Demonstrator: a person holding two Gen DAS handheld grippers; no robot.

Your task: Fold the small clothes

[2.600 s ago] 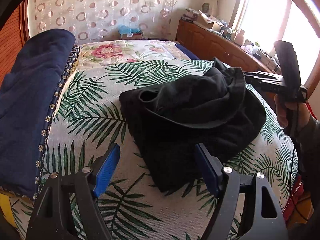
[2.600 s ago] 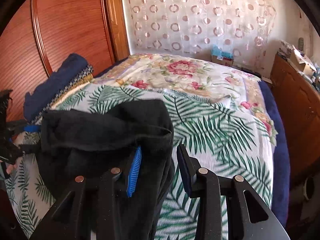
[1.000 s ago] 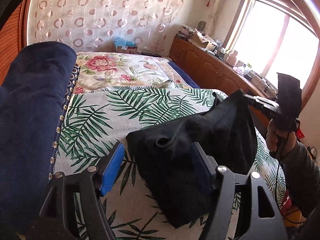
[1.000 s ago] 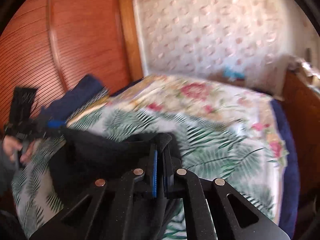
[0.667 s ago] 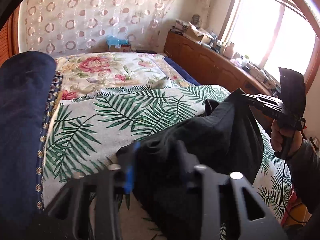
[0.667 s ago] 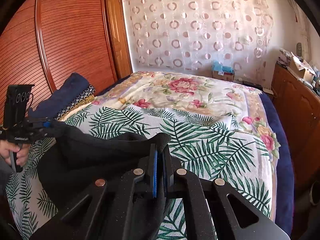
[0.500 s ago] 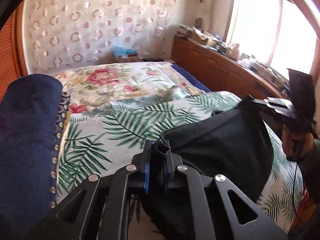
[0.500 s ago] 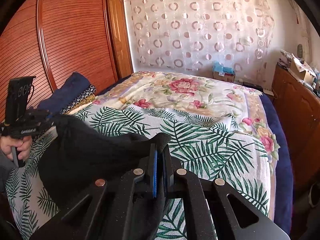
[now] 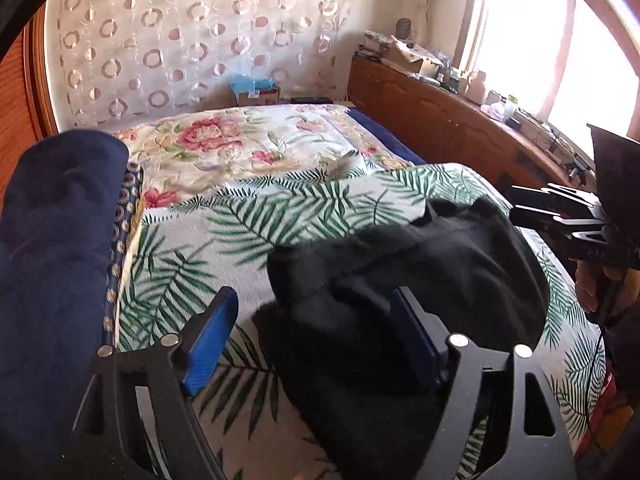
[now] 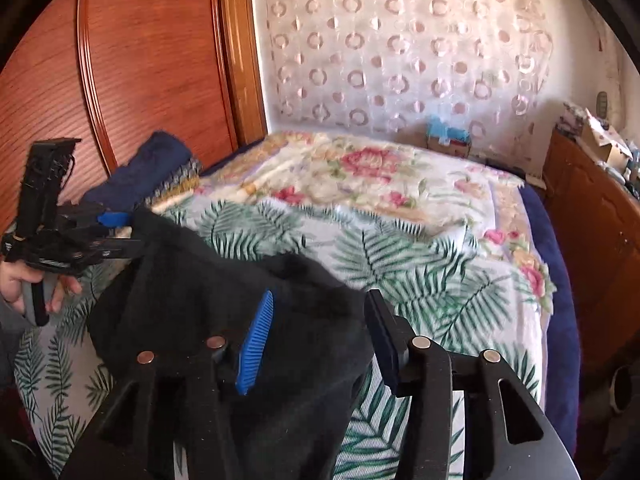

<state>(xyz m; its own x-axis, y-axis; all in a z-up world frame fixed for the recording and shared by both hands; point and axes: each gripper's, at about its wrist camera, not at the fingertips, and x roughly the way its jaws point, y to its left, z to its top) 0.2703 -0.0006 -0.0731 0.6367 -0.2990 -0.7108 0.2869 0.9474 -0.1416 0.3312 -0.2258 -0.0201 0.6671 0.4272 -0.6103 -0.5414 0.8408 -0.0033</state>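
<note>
Both grippers, left gripper (image 9: 316,340) and right gripper (image 10: 320,340), have spread their jaws (nothing held); black garment (image 9: 420,264) lies crumpled, axis unclear.

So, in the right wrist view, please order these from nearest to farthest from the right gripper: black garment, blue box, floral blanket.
From the right gripper:
1. Black garment, directly under its fingers.
2. Floral blanket, mid-bed.
3. Blue box, by the curtained wall.

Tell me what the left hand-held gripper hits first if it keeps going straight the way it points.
Probably the black garment. The left hand-held gripper is open, and the cloth already bunches between its fingers, right ahead. Depth is unclear, but nothing else shows nearer; beyond it lies the palm-print cover.
</note>
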